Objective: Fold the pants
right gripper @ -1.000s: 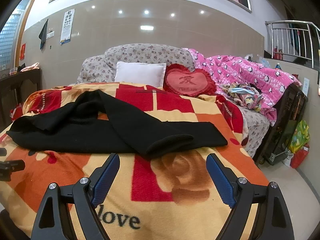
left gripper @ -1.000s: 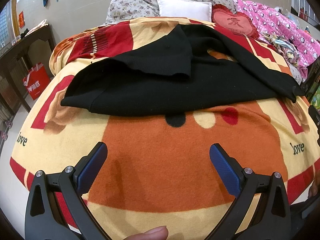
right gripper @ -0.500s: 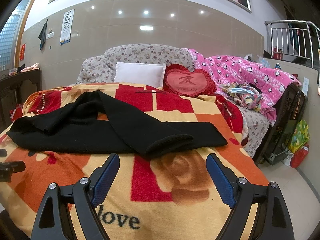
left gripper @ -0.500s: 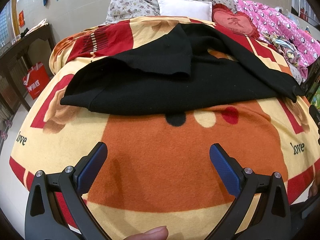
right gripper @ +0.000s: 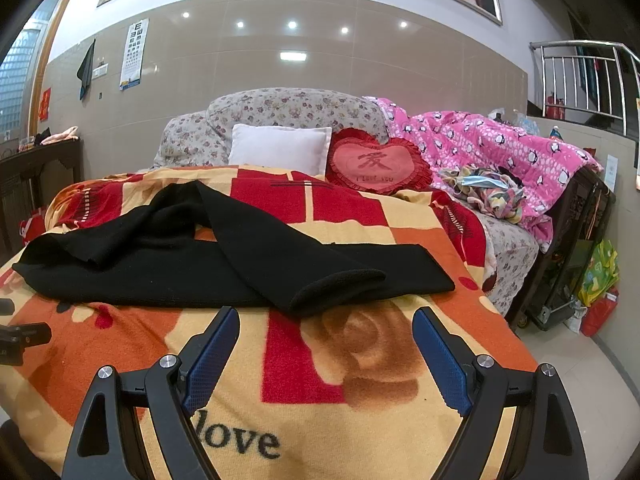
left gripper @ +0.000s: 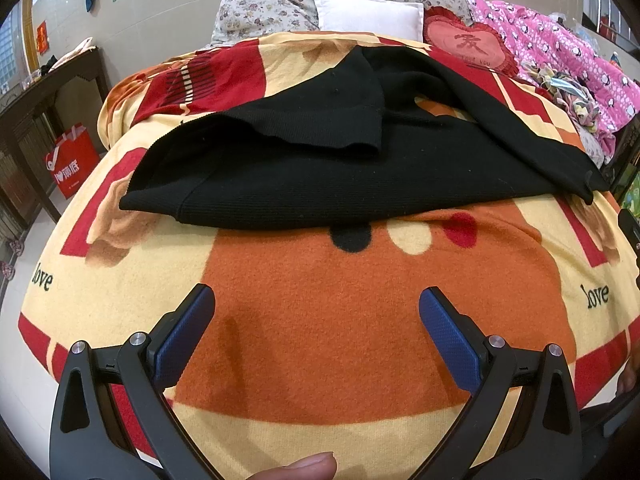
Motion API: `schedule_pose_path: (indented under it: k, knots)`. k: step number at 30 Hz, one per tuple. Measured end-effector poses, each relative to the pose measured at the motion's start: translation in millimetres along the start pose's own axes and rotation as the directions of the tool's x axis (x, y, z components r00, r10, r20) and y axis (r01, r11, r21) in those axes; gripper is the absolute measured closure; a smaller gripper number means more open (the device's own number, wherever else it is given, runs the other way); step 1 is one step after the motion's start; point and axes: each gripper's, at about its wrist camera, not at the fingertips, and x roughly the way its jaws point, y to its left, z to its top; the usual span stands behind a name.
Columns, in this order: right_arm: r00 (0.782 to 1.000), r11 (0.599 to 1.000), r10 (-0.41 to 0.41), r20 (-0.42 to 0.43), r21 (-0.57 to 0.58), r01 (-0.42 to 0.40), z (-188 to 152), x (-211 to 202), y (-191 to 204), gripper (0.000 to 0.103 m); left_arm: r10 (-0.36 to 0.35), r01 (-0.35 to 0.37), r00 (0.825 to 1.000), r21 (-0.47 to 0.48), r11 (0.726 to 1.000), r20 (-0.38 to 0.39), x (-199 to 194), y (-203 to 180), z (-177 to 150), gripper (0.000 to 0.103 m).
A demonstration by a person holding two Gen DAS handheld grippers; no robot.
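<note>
Currently: black pants (left gripper: 360, 168) spread on blanket (left gripper: 360, 320), ahead of both tools | left gripper (left gripper: 316, 300) jaws wide, empty | right gripper (right gripper: 326, 320) jaws wide, empty, nearest a pant leg.

The black pants (left gripper: 360, 168) are matt, fine-ribbed knit cloth. Under them the blanket (left gripper: 360, 320) is fuzzy fleece. Each tool (left gripper: 316, 312) (right gripper: 326, 332) has matt black plastic arms, textured blue pads and shiny metal rivets.
</note>
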Motion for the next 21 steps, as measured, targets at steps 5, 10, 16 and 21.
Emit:
schedule_pose_path:
  k: [5, 10, 16, 21]
  knots:
    - [1.0, 1.0, 0.0, -0.001, 0.001, 0.0, 0.2, 0.6, 0.2, 0.016, 0.0, 0.0, 1.0, -0.001, 1.0, 0.0, -0.3, -0.1, -0.1, 0.001]
    - [1.0, 1.0, 0.0, -0.002, 0.0, 0.0, 0.5, 1.0, 0.5, 0.016, 0.002, -0.002, 1.0, 0.001, 1.0, 0.0, 0.1, 0.2, -0.1, 0.001]
    - [1.0, 1.0, 0.0, -0.002, -0.001, 0.0, -0.3, -0.8, -0.1, 0.016, 0.002, -0.002, 1.0, -0.003, 1.0, 0.0, -0.2, 0.9, 0.0, 0.001]
    - [1.0, 1.0, 0.001, -0.002, 0.001, -0.001, -0.4, 0.0, -0.1, 0.016, 0.002, -0.002, 1.0, -0.001, 1.0, 0.004, -0.6, 1.9, 0.5, 0.001]
